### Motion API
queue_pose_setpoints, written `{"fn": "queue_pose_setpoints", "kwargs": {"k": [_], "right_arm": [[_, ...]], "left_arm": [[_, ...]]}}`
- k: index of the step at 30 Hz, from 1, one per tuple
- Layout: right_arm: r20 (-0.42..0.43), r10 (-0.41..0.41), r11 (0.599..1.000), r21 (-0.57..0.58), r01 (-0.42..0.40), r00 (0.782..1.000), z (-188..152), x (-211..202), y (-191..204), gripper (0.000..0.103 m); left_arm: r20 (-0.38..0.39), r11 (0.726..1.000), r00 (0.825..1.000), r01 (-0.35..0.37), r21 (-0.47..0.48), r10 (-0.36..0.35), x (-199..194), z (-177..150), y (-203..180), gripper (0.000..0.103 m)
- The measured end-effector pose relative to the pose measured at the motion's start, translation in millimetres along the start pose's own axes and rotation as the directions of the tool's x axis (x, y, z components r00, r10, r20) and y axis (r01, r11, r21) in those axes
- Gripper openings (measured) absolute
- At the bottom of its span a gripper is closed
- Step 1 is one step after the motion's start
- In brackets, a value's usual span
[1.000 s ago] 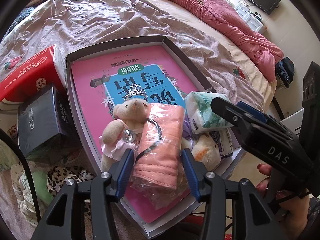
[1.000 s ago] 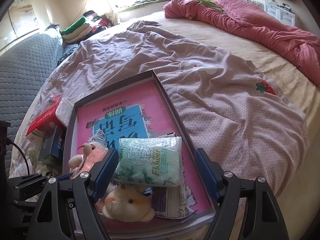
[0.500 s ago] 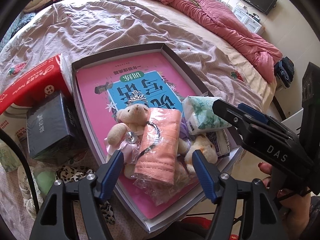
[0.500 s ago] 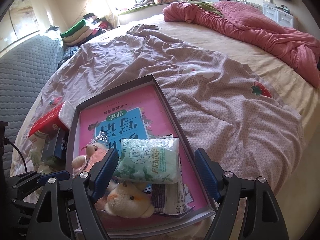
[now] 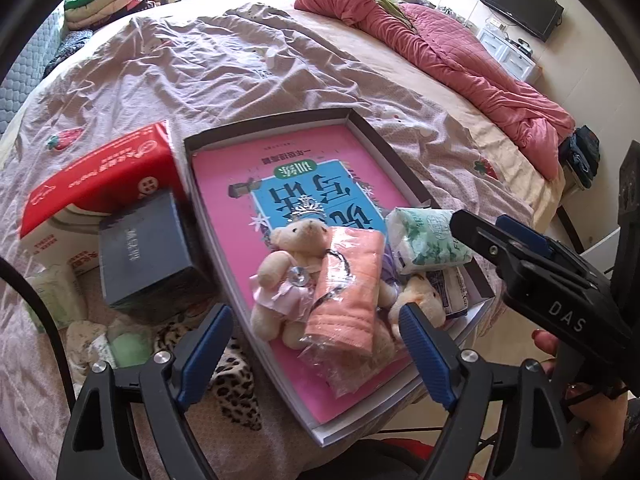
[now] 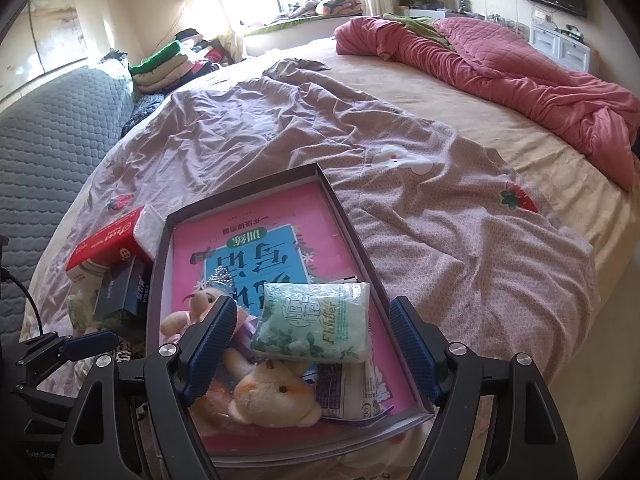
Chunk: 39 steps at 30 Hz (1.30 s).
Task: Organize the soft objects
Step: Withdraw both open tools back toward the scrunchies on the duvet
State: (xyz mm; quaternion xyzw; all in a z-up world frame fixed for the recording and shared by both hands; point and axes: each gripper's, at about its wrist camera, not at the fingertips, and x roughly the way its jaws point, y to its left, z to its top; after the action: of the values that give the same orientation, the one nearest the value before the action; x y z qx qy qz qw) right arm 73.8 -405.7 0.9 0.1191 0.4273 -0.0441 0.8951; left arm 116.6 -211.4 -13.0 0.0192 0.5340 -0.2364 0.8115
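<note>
Left gripper: the left gripper [image 5: 316, 350] has its blue-padded jaws spread wide, just opened further, released; the pads touch nothing, though the pink cloth's lower end lies between them.
Right gripper: the right gripper [image 6: 310, 346] stands released, jaws wide and clear of the packet that shows between them; in the left view it enters from 3 o'clock, held by a hand [image 5: 592, 416].
Box: a shallow grey cardboard box [image 5: 384, 138] lies on the wrinkled mauve bedsheet [image 5: 208, 64], lined by a pink book cover with a blue panel [image 5: 304, 184].
Pink cloth: a rolled salmon-pink cloth in clear plastic wrap [image 5: 348, 288] lies in the box at its 6 o'clock end, resting against the bear.
Bear: a cream plush bear in a pink dress [image 5: 290, 276] lies at 9 o'clock of the cloth, touching it.
Tissue packet: a soft green-and-white tissue packet [image 6: 314, 328] rests at the box's 4 o'clock corner, on top of a printed white packet [image 6: 356, 394].
Second toy: a small cream plush animal [image 6: 276, 398] lies at 7 o'clock of the tissue packet.
Outside the box: at 9 o'clock, a red-and-white tissue carton [image 5: 100, 184] and a dark navy box [image 5: 146, 250], touching; leopard-print fabric [image 5: 236, 376] at 7 o'clock.
Far side: a rumpled rose quilt [image 5: 460, 48] at 1 o'clock.
</note>
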Motion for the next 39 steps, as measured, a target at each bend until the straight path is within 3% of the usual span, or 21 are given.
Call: {"fn": "queue_pose_setpoints", "kwargs": {"k": [39], "right_arm": [[0.122, 0.071, 0.992, -0.117, -0.056, 0.990, -1, -77, 63, 0.080]], "left_arm": [[0.119, 0.991, 0.984, -0.129, -0.047, 0.134, -87, -29, 27, 0.090]]}}
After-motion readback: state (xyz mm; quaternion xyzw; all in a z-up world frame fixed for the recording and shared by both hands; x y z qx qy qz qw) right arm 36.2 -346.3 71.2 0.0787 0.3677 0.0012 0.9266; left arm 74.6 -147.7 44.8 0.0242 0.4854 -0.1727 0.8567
